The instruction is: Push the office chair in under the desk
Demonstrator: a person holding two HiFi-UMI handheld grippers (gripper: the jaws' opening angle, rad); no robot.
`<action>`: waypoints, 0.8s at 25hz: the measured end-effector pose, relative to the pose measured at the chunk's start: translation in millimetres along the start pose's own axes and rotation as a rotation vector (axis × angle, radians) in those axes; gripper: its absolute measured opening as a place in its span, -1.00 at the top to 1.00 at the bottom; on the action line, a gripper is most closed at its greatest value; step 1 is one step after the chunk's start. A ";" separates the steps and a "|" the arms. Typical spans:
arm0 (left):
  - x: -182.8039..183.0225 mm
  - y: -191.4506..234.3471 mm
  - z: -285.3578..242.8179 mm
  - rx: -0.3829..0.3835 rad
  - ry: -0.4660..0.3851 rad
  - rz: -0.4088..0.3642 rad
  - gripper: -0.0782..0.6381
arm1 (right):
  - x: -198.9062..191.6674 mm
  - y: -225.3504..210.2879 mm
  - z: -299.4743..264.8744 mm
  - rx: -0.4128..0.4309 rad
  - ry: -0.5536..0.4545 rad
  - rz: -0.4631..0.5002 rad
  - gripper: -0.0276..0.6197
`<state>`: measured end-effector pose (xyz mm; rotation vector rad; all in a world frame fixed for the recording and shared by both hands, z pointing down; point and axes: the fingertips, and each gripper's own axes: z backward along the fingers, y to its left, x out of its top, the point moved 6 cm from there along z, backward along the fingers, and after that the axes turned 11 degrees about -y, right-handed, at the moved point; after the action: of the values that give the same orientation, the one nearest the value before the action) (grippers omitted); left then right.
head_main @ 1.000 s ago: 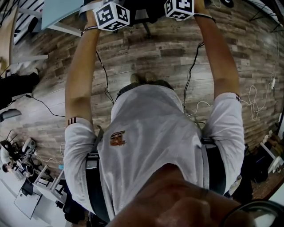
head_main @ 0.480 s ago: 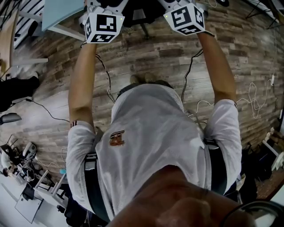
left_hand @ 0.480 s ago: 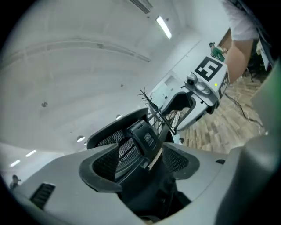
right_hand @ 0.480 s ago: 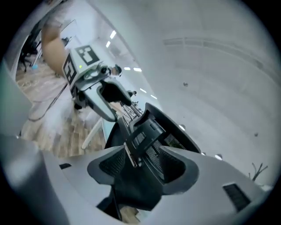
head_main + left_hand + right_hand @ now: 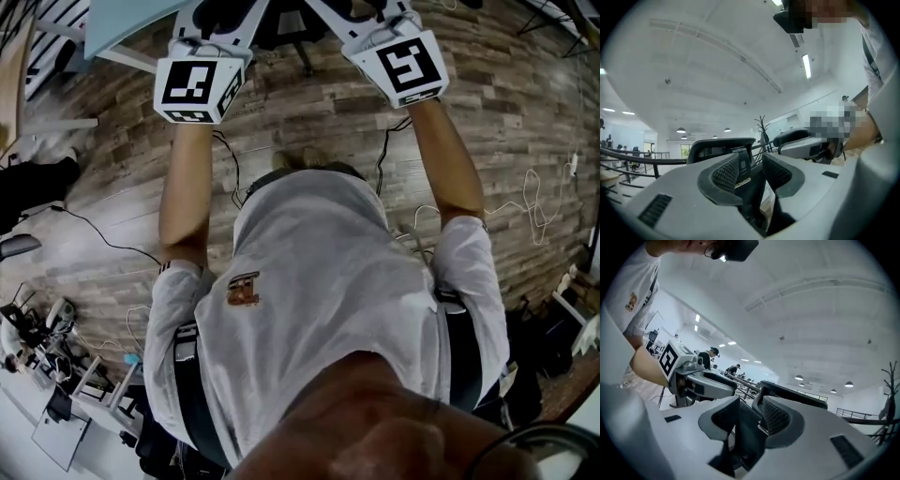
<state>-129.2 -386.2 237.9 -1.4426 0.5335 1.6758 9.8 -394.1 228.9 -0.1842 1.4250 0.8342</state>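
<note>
Jaws of the left gripper (image 5: pixel 752 164) are closing on the upper rim of the black mesh-backed office chair (image 5: pixel 717 150); the rim stands between the pads and touches them. The right gripper (image 5: pixel 750 411) closes on the same rim beside it. In the head view the chair stands on the brown wood-plank floor (image 5: pixel 309 122), near the pale blue desk top (image 5: pixel 131 23).
</note>
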 end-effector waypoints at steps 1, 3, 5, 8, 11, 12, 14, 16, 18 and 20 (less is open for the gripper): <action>1.6 -1.2 3.5 0.006 -0.013 0.024 0.32 | 1.7 4.4 1.4 -0.001 -0.020 -0.023 0.41; 4.3 -4.5 10.4 0.012 -0.039 0.062 0.41 | 5.5 12.6 3.8 0.002 -0.066 -0.067 0.54; 6.5 -8.6 17.6 0.020 -0.062 0.094 0.47 | 9.1 20.0 6.3 0.006 -0.096 -0.116 0.64; 8.2 -14.3 28.0 0.044 -0.087 0.147 0.61 | 9.6 28.1 8.4 0.007 -0.122 -0.202 0.72; 6.4 -18.8 33.7 0.049 -0.095 0.174 0.67 | 5.6 32.1 8.4 0.014 -0.159 -0.293 0.75; 6.1 -19.4 35.1 0.050 -0.095 0.178 0.69 | 3.9 32.9 8.5 0.014 -0.170 -0.326 0.76; 6.4 -18.9 38.2 0.053 -0.096 0.186 0.71 | 1.1 34.4 9.2 0.006 -0.191 -0.383 0.77; 7.1 -18.0 40.7 0.053 -0.099 0.193 0.72 | -0.9 35.6 10.0 0.000 -0.203 -0.418 0.78; 7.7 -17.1 41.8 0.050 -0.101 0.194 0.73 | -2.5 37.1 10.2 0.000 -0.206 -0.432 0.79; 7.9 -17.3 42.4 0.047 -0.102 0.193 0.73 | -4.4 39.9 10.8 0.004 -0.201 -0.438 0.80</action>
<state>-140.2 -341.4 244.3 -1.2980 0.6672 1.8643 -5.4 -361.2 249.3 -0.3833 1.1400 0.4735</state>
